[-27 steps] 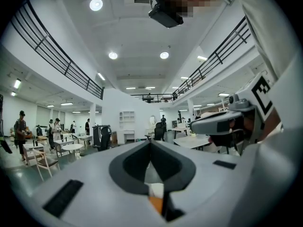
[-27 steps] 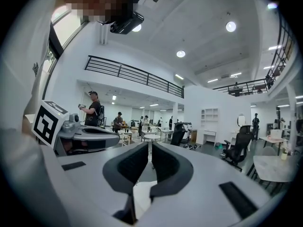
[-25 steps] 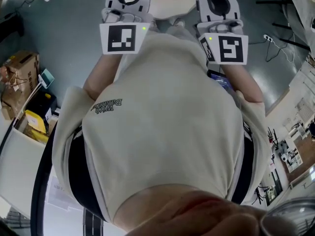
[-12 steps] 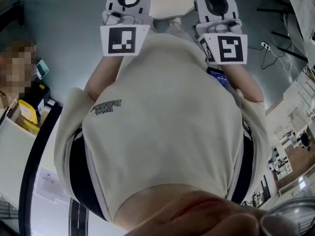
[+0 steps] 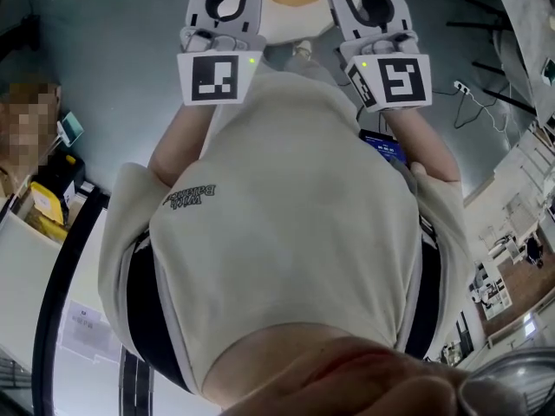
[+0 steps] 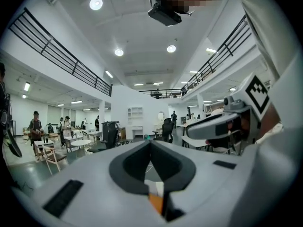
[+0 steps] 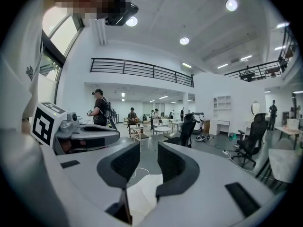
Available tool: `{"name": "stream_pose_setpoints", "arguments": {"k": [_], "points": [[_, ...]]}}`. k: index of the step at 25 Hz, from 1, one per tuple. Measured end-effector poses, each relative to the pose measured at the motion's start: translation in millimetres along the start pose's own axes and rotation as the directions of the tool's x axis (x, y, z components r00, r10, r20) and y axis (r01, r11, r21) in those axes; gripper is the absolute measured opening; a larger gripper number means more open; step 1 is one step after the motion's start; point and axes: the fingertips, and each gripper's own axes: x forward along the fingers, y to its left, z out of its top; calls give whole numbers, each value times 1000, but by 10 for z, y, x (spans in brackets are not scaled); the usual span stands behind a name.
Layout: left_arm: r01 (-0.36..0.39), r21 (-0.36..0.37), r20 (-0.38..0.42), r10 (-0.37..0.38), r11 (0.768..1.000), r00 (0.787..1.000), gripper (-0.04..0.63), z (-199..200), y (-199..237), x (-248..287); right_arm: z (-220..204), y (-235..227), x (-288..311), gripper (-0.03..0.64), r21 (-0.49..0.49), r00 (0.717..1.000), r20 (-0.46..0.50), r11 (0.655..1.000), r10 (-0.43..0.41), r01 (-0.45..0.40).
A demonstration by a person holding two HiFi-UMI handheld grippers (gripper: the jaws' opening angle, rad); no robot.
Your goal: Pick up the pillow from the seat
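I look down past a cream shirt (image 5: 286, 232) to both tools. The left gripper (image 6: 151, 144) has its jaws pressed together, empty. The right gripper (image 7: 148, 150) is opening, with a narrow gap holding nothing. Just beyond and between them lies the white pillow (image 5: 295, 17).

Looking down, I have my torso (image 5: 286, 232) filling the middle. On the floor (image 5: 113, 76) to its left sits a box (image 5: 48, 199), with a sheet of paper (image 5: 82, 328) nearer me. A cable (image 5: 475, 100) lies on the floor to the right. Out in the hall, an office chair (image 7: 248, 143) stands right of the tables (image 7: 161, 128), and a person (image 7: 100, 109) stands to their left.
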Motion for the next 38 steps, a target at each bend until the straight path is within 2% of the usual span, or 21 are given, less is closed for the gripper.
{"name": "stream_pose_setpoints", "arguments": {"k": [6, 12, 15, 22, 26, 31, 38], "points": [[-14, 39, -19, 15, 999, 1000, 9, -109, 141, 415, -198, -308, 455, 261, -56, 994, -101, 997, 44, -50], [-28, -14, -8, 28, 999, 1000, 9, -418, 349, 946, -651, -634, 1036, 325, -73, 974, -212, 993, 77, -94], [-34, -26, -21, 33, 999, 999, 9, -721, 428, 1245, -987, -879, 1352, 341, -80, 965, -252, 993, 69, -92], [-19, -45, -101, 14, 999, 995, 9, -1972, 529, 1847, -2259, -1330, 2116, 387, -95, 929, -366, 990, 60, -102], [-7, -59, -137, -1, 998, 991, 9, -2778, 548, 2068, -3059, -1496, 2464, 405, -87, 910, -413, 994, 27, -69], [-42, -85, -189, 25, 996, 982, 9, -3808, 476, 2310, -4063, -1679, 2704, 430, -60, 883, -470, 998, 1, -34], [7, -132, -236, -38, 991, 971, 9, -5032, 315, 2714, -5186, -1869, 3022, 436, -86, 858, -512, 996, -27, -20]]}}
